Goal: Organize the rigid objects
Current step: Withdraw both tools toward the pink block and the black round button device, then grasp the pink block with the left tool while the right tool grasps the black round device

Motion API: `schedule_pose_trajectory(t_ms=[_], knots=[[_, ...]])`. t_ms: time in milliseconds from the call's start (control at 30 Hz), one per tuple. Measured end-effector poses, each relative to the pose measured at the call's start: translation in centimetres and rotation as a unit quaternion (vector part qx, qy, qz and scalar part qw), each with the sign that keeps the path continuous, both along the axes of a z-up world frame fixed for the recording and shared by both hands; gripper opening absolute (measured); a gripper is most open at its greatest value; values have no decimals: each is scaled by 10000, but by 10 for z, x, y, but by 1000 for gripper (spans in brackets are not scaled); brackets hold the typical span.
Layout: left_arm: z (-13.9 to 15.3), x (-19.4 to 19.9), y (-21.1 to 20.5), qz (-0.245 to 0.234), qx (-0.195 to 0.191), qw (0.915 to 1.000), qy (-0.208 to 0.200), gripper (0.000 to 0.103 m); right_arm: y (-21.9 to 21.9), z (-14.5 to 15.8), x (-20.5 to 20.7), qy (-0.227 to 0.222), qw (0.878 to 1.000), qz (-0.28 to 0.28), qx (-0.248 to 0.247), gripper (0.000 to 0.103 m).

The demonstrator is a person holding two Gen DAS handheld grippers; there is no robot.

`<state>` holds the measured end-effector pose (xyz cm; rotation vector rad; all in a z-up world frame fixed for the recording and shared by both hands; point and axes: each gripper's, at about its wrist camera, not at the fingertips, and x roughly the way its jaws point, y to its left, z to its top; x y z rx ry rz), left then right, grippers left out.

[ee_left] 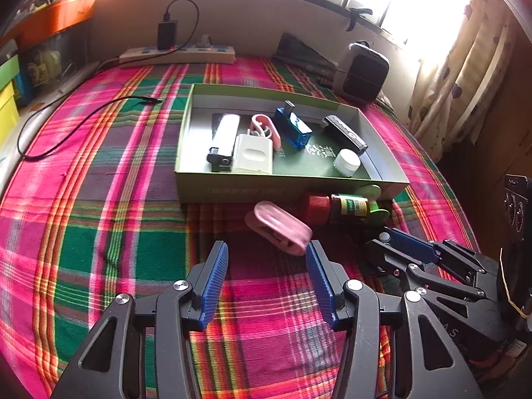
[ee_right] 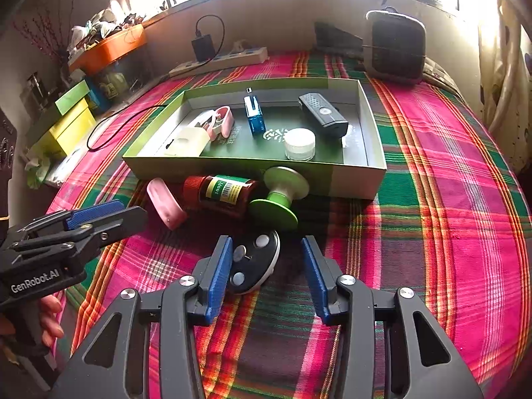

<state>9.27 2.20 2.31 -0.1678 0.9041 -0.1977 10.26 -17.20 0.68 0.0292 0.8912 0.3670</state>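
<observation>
A green open box [ee_left: 289, 189] [ee_right: 372, 126] lies on the plaid bed. It holds a white lighter [ee_left: 224, 136], a white case [ee_left: 252, 156], a pink clip [ee_left: 262, 126], a blue USB stick [ee_left: 294, 126], a black remote [ee_left: 345, 133] and a white cap [ee_left: 345, 163]. In front of it lie a pink case [ee_left: 279, 227] [ee_right: 164, 206], a brown bottle with a red cap [ee_right: 222, 194], a green-and-white spool [ee_right: 281, 196] and a black oval disc [ee_right: 256, 261]. My left gripper [ee_left: 266, 279] is open just short of the pink case. My right gripper [ee_right: 266, 276] is open around the disc.
A white power strip [ee_left: 176, 55] with a black charger stands at the back. A black cable [ee_left: 83, 126] lies on the cloth at the left. A grey heater [ee_right: 395, 45] stands at the back right. Coloured boxes [ee_right: 66, 123] sit beside the bed at the left.
</observation>
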Motion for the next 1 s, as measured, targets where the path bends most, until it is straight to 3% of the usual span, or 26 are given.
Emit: schedule_pose_trajectory(t_ms=[67,133,600,1000], knots=[[-1,2,-5,-45,27,10000,21,49,-1,1,-1,-24,10000,24,15,29],[-1,4,-11,-62,99,9999,31,49,-2,2,-3,-62,10000,49,14,28],[-9,17,-34,-96,579,9980,220,49,-22,4,-6,-125,9996,-89,229,27],[-11,9,-7,267,737,9966,232,49,-21,2,-6,-113,9996,-15,244,27]])
